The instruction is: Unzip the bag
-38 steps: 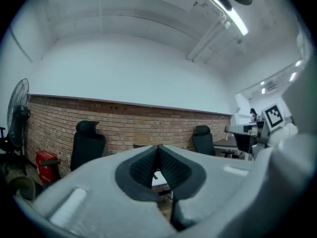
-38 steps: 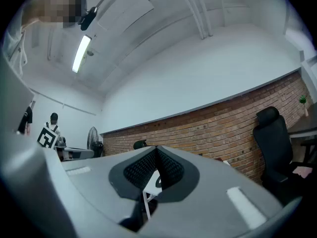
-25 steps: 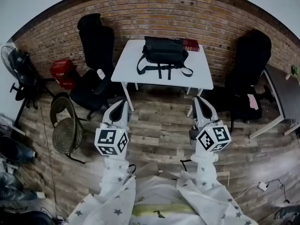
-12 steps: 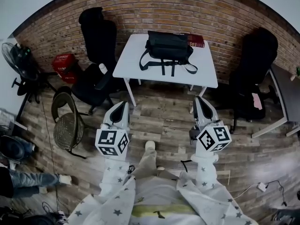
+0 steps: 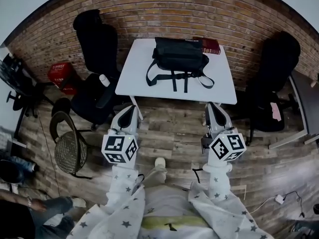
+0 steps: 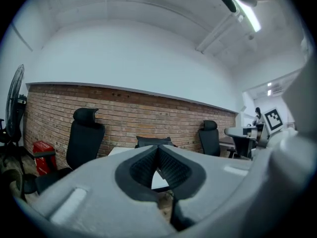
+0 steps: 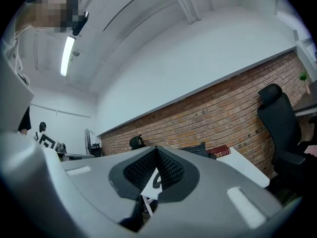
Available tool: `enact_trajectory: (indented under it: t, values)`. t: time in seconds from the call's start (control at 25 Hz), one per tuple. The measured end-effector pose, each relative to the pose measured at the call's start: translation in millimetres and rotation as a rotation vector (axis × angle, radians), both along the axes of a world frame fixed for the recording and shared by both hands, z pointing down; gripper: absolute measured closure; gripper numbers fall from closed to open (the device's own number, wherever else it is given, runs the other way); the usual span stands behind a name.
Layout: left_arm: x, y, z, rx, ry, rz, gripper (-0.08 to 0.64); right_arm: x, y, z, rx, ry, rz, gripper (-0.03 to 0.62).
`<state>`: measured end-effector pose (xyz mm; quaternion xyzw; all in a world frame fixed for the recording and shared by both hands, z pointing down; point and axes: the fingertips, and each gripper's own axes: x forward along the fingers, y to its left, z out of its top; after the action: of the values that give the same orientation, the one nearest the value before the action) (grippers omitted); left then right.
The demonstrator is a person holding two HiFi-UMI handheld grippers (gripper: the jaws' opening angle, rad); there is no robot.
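Against the brick wall at the far left sits a red crate on the wood-plank floor. Just right of it is a black office chair, with a round mesh chair nearer the person. The left tool is held out over the floor, well short of the worktop. Its jaws are pressed fully together with nothing between them. In the left gripper view its ribbed pads meet at the tips, with only the worktop edge showing behind them. The white worktop stands against the wall, between the two tools and beyond them. The black bag lies on the far half of the worktop, near the wall. Its straps trail toward the person across the white surface. A dark red book lies just beside the bag at the back right corner. The right tool is level with the left one, also over the floor and well apart from the bag. Its jaws are likewise closed tight on nothing, as the right gripper view shows. Farther right is a second black office chair, and the edge of a dark desk shows at the frame's right side.
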<state>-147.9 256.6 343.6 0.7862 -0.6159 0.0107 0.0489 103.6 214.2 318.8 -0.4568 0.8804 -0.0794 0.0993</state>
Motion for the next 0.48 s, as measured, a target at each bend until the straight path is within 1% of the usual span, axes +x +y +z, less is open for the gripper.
enact_trajectory:
  t: [0.24,0.48]
  values:
    - [-19.2,-67.6,3.7,-0.015,0.005,0.04,0.561,-22.9,-58.9,9.7,-0.034,-0.006,0.026,0.586]
    - [-35.7,-114.9,12.0,-0.028,0.023,0.072,0.561,-43.1,-96.6,17.6,-0.05,0.021,0.049,0.586]
